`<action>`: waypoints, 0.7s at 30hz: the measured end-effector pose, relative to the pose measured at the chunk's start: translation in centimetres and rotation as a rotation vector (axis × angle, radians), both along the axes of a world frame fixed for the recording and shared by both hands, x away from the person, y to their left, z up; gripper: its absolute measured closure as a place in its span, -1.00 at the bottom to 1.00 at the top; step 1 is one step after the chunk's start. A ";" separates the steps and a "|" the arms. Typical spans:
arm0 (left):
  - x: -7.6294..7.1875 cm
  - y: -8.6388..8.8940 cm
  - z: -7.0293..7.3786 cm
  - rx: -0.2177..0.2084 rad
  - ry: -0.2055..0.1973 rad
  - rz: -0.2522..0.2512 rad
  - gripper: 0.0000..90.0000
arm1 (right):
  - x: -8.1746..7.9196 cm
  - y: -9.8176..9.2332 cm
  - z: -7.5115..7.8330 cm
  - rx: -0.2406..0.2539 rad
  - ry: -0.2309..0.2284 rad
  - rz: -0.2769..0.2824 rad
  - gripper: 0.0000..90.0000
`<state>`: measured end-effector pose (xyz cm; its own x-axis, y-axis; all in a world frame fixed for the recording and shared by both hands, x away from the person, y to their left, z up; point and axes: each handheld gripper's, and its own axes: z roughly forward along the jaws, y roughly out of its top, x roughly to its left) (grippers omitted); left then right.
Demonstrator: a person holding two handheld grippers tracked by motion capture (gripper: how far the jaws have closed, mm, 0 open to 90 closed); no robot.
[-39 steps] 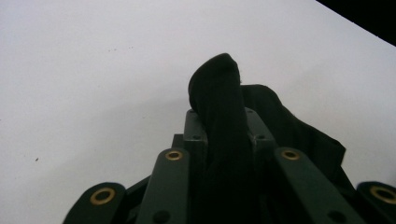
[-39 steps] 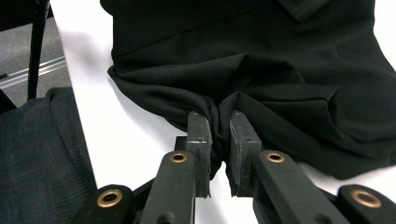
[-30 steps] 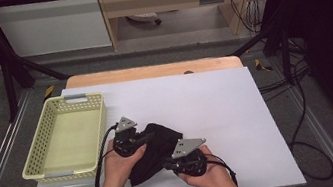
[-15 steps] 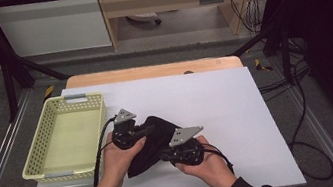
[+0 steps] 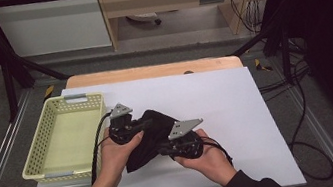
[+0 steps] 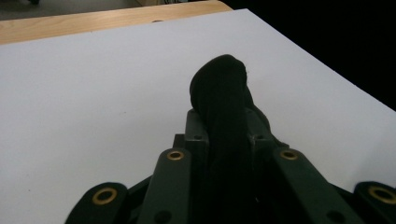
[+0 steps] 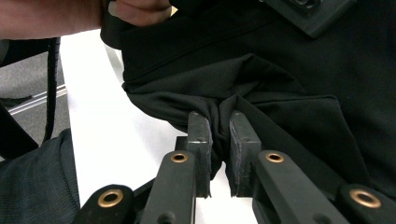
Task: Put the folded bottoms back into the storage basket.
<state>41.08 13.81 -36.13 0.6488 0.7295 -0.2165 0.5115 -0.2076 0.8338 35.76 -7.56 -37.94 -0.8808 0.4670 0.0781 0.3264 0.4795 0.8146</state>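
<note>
A black cloth hangs bunched between my two grippers above the white table. My left gripper is shut on one part of it; in the left gripper view a thick fold of the cloth sticks up between the jaws of that gripper. My right gripper is shut on another part; in the right gripper view the cloth is pinched into a gather at the tips of this gripper. The left hand shows at the top left there.
A pale yellow mesh basket stands on the table at the left, beside the left hand. A wooden strip runs along the far table edge. Cables trail over the floor on the right.
Both hands have lifted the cloth a little off the table and shifted slightly away from the near edge. Both grips on the cloth are unchanged.
</note>
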 end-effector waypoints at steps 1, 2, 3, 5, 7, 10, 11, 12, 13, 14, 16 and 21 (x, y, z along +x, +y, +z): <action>0.0 0.0 0.1 -0.005 0.000 0.002 0.70 | 0.1 0.0 0.1 0.001 0.000 -0.001 0.82; 0.0 0.0 0.1 -0.005 0.000 0.002 0.70 | 0.1 0.0 0.2 0.000 -0.002 0.001 0.82; 0.1 0.0 0.2 -0.011 -0.001 0.006 0.70 | 0.1 0.0 0.2 0.000 -0.002 0.001 0.82; 0.2 0.1 0.5 -0.011 -0.005 0.006 0.70 | 0.4 0.0 0.5 0.005 -0.002 -0.001 0.82; 0.3 0.1 0.7 -0.016 -0.006 0.010 0.70 | 0.6 0.0 0.8 0.007 -0.003 0.002 0.82; 0.4 0.2 1.1 -0.017 -0.012 0.011 0.70 | 0.8 0.0 1.1 0.011 -0.005 0.005 0.82; 0.5 0.2 1.2 -0.018 -0.015 0.012 0.70 | 0.8 0.0 1.3 0.011 -0.008 0.006 0.82; 0.6 0.2 1.3 -0.020 -0.016 0.014 0.70 | 0.8 0.0 1.3 0.011 -0.008 0.006 0.82; 0.7 0.3 1.6 -0.026 -0.018 0.017 0.70 | 1.0 0.1 1.5 0.014 -0.009 0.006 0.82; 0.7 0.3 1.7 -0.034 -0.019 0.021 0.70 | 1.1 0.1 1.6 0.014 -0.009 0.005 0.82; 0.8 0.4 1.9 -0.033 -0.022 0.022 0.70 | 1.3 0.1 1.8 0.013 -0.012 0.008 0.82; 1.0 0.7 2.5 -0.040 -0.031 0.030 0.70 | 1.5 0.2 2.5 0.010 -0.016 0.019 0.82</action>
